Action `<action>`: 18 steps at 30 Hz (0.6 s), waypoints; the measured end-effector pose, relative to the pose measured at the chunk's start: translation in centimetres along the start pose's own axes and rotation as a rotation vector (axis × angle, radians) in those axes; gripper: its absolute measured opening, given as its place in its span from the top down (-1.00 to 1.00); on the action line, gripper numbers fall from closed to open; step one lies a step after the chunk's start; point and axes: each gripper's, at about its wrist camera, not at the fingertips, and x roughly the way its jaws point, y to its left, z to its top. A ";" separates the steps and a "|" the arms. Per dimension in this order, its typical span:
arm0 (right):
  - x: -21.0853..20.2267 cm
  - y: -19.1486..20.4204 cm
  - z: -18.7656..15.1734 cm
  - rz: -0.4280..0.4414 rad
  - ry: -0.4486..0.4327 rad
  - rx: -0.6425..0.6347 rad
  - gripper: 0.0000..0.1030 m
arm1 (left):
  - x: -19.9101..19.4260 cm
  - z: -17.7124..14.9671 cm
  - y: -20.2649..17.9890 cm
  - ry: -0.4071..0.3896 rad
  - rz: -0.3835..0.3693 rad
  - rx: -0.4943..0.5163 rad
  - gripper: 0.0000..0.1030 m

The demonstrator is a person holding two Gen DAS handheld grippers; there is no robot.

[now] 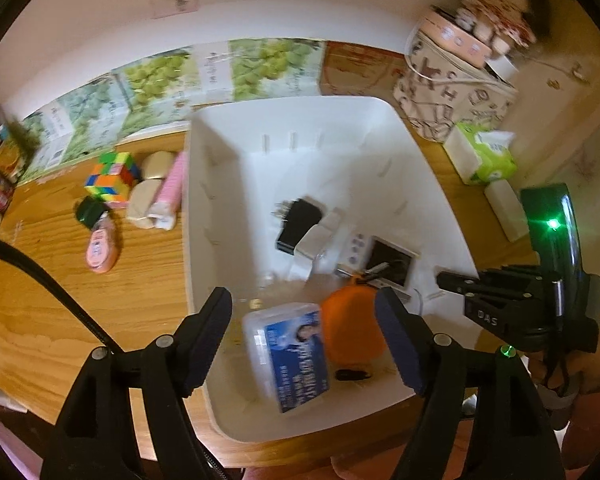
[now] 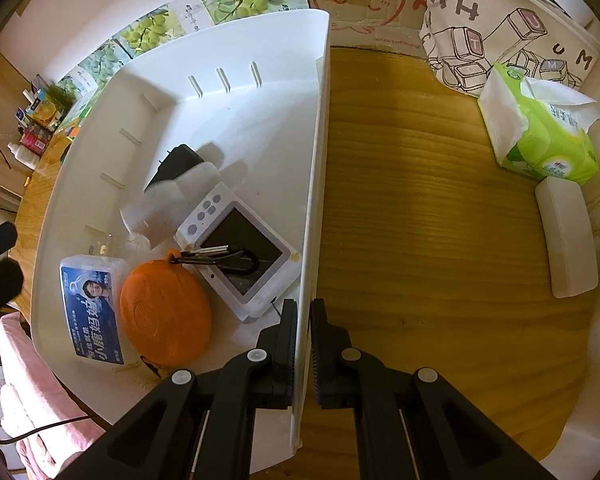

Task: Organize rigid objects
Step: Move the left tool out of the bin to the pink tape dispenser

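The left gripper (image 1: 304, 320) hangs open over the bin (image 2: 236, 32), pads clear of the blue-labelled box (image 1: 288, 356) that lies below them on the bin floor, touching the orange pouch (image 1: 352, 328). The right gripper (image 2: 304, 344) is clamped on the bin's right wall. Risk, as I judge it: the open fingers could snag the near rim or nudge the box on withdrawal; a slipped wall grip would let the bin slide. Both grippers point steeply down. The cube (image 1: 110, 178) waits on the table (image 1: 60, 280).
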 end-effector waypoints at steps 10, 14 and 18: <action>0.2 -0.1 0.3 -0.023 0.015 0.048 0.89 | -1.0 0.0 4.8 -0.026 0.039 -0.068 -0.50; 0.3 0.0 0.4 -0.046 0.019 0.084 0.90 | -0.8 0.1 6.9 -0.013 0.026 -0.092 -0.50; 0.4 0.0 0.4 -0.070 0.019 0.130 0.90 | -0.5 -0.1 9.0 0.018 0.029 -0.084 -0.50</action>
